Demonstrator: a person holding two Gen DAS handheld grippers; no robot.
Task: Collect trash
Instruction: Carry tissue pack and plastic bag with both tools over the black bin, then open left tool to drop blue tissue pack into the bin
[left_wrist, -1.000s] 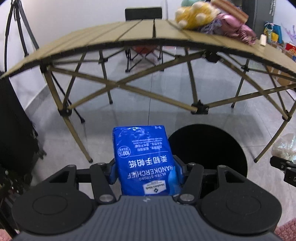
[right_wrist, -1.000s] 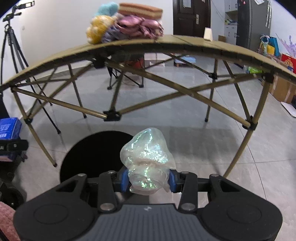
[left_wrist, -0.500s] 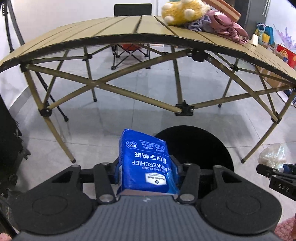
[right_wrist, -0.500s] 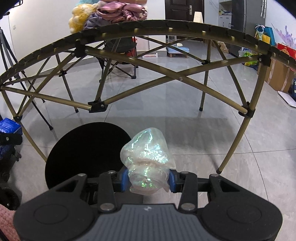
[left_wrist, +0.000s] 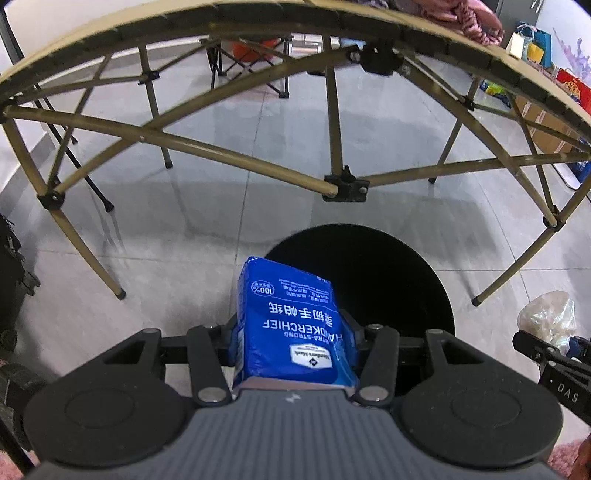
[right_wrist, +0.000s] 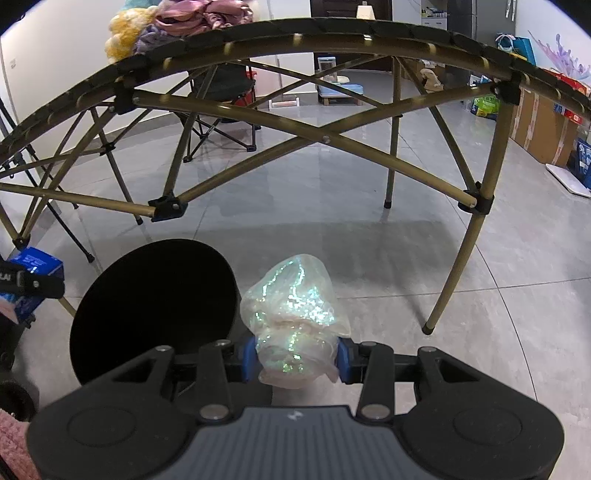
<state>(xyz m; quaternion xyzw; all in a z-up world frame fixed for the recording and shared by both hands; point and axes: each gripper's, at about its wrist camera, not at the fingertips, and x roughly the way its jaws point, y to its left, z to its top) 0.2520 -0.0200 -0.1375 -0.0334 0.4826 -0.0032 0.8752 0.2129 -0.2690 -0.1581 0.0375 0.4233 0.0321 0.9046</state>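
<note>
Pinching a blue handkerchief pack (left_wrist: 291, 325) between its blue pads, your left gripper (left_wrist: 291, 347) points steeply down, with the pack's far end over the near left part of the black bin (left_wrist: 388, 269). The pack's printed face is turned up and reads upside down from your side. At the right edge of that view you can see your right gripper (right_wrist: 295, 354) beside the bin, and it shows plainly in its own camera: its pads are pressed onto a crumpled iridescent plastic wrapper (right_wrist: 295, 314), which bulges up and away from the fingers. That wrapper hangs over the grey tiled floor (right_wrist: 406, 266), just right of the bin's rim, not over the dark opening. Beyond both grippers stands the folding table (right_wrist: 332, 29) with its crossed tan legs, and a plush toy (right_wrist: 125, 33) and bundled cloth (right_wrist: 199, 14) lie on its far left top. A folding chair (right_wrist: 221, 92) sits behind the table.
</note>
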